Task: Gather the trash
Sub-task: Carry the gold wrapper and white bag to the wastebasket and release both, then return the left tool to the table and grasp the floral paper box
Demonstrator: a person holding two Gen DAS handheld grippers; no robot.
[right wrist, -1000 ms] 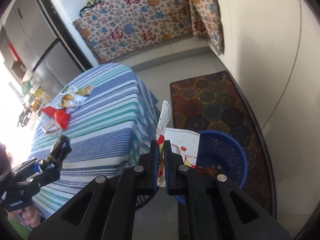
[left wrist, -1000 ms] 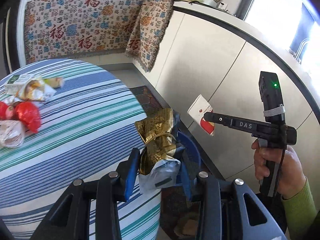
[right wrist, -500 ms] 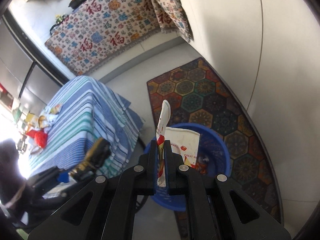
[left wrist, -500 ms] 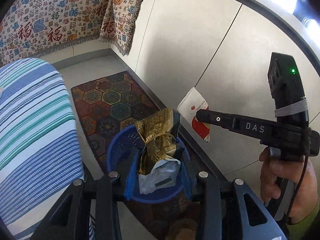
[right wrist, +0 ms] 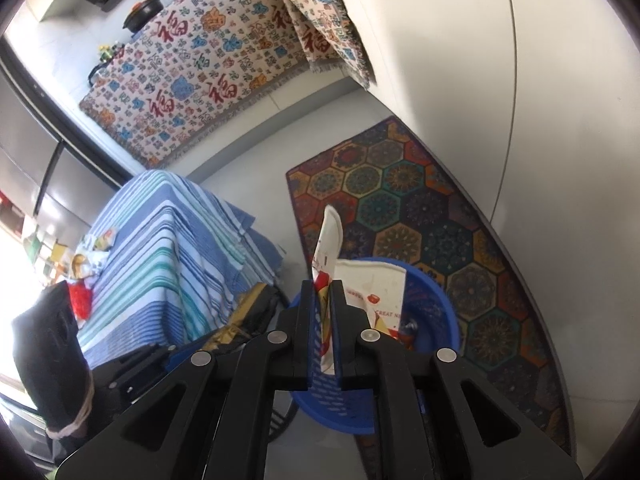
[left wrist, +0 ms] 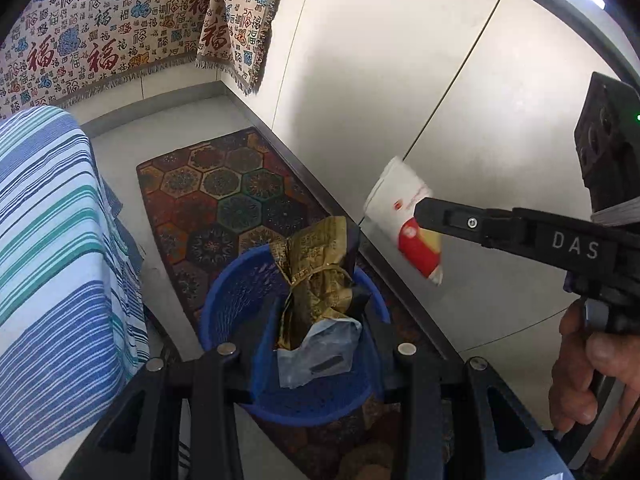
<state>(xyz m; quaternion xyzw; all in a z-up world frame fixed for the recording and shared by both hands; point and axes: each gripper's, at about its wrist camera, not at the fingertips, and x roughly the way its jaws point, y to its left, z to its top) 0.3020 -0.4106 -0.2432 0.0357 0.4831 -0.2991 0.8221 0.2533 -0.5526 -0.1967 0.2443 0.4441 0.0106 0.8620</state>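
Observation:
My left gripper (left wrist: 316, 300) is shut on a crumpled gold wrapper (left wrist: 316, 264) with a grey plastic bag (left wrist: 320, 348) hanging from it, held right over the blue mesh trash basket (left wrist: 236, 288) on the floor. My right gripper (right wrist: 324, 296) is shut on a flattened white and red paper carton (right wrist: 368, 288), held above the same basket (right wrist: 436, 304). In the left wrist view the carton (left wrist: 404, 216) hangs to the right of the basket, in front of the white cabinet.
The basket stands on a patterned hexagon rug (left wrist: 224, 192) beside white cabinets (left wrist: 400, 80). A table with a blue striped cloth (right wrist: 168, 256) is to the left, with more wrappers and red trash (right wrist: 82, 292) on it. A patterned cloth (right wrist: 208, 72) covers the far counter.
Both grippers have swung away from the table and down toward the basket. The gold wrapper is now over the basket's opening, and the carton has come closer above it.

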